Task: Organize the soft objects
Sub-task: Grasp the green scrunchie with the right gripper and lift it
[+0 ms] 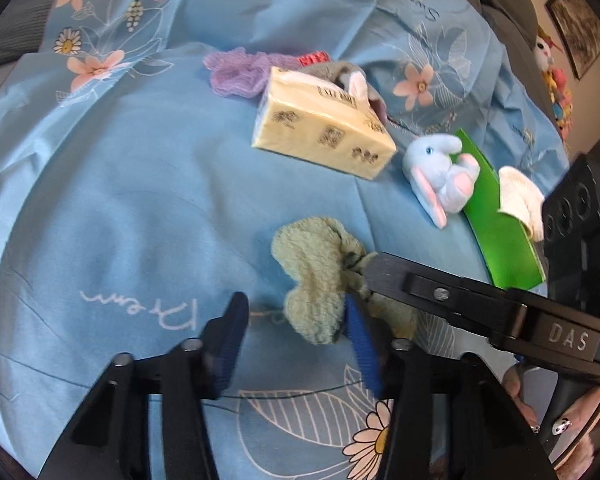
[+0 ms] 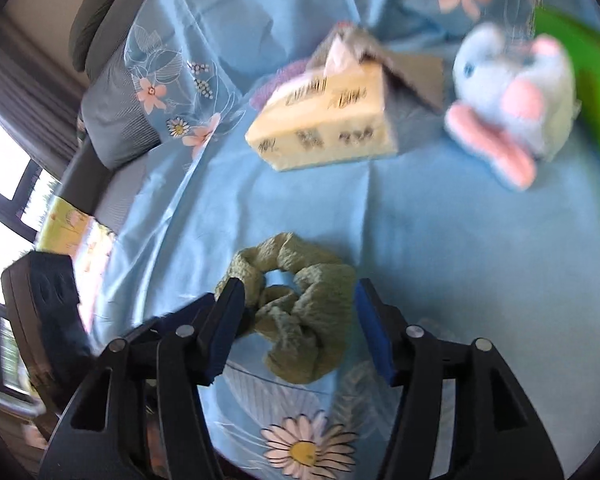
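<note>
Across the bed's blue floral sheet point(image 1: 112, 208) we see a cream tissue pack point(image 1: 324, 128) near the middle, a green tissue pack point(image 1: 500, 220) toward the right edge and a blue plush elephant point(image 1: 440, 172) between them. Nearer us lies the green scrunchie point(image 2: 296, 304). Our right tool point(image 2: 296, 320) straddles it, pads apart and not pressing. Our left tool point(image 1: 296, 336) is narrower; its right pad touches the scrunchie's edge.

The right tongs point(image 2: 296, 322) stand apart around a green scrunchie point(image 2: 300, 312) lying on the blue bed sheet point(image 2: 440, 248), pads point(image 2: 374, 330) not pressing it. Beyond lie a tissue pack point(image 2: 324, 124) and, right of it, a plush elephant point(image 2: 508, 104) against something green point(image 2: 584, 68).
</note>
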The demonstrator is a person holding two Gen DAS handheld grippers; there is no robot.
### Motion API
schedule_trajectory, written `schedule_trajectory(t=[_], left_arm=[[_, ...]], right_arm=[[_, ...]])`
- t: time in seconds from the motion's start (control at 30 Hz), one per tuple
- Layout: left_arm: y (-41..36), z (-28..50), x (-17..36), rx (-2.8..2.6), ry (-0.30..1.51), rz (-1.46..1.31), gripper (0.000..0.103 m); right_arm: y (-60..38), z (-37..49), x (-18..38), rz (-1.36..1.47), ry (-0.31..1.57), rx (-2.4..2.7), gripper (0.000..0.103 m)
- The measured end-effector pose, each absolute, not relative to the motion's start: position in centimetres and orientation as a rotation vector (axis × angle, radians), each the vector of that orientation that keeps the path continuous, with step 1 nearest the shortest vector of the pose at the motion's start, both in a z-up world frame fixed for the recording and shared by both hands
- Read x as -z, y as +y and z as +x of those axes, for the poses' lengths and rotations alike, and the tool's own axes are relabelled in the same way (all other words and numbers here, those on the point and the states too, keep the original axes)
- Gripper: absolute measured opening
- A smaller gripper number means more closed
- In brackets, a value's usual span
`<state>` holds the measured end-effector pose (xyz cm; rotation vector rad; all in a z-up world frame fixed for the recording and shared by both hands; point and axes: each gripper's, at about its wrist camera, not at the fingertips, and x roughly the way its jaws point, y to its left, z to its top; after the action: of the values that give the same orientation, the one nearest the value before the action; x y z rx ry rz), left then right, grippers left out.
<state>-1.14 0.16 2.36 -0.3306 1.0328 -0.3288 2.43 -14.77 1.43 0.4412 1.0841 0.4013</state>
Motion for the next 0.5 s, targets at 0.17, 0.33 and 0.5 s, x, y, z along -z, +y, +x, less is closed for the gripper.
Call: schedule_trajectory(t=[0.17, 0.33, 0.5], left_arm=[[-1.6, -1.3, -2.2, 0.345, 1.014, -0.263, 0.031], [-3.0, -1.1, -2.3, 0.331, 0.998, -0.201, 0.024], [-4.1, -0.9, -3.6, 0.328, 0.965, -0.173, 0.023]], right_arm=[[-13.7, 2.6, -0.5, 0.433, 1.108, -0.385, 0.058], [-12.9, 3.1, 0.3, 0.477, 1.149, -0.455, 0.036], [-13.8, 3.1, -0.7, 0.47, 1.118, -0.447, 0.032]])
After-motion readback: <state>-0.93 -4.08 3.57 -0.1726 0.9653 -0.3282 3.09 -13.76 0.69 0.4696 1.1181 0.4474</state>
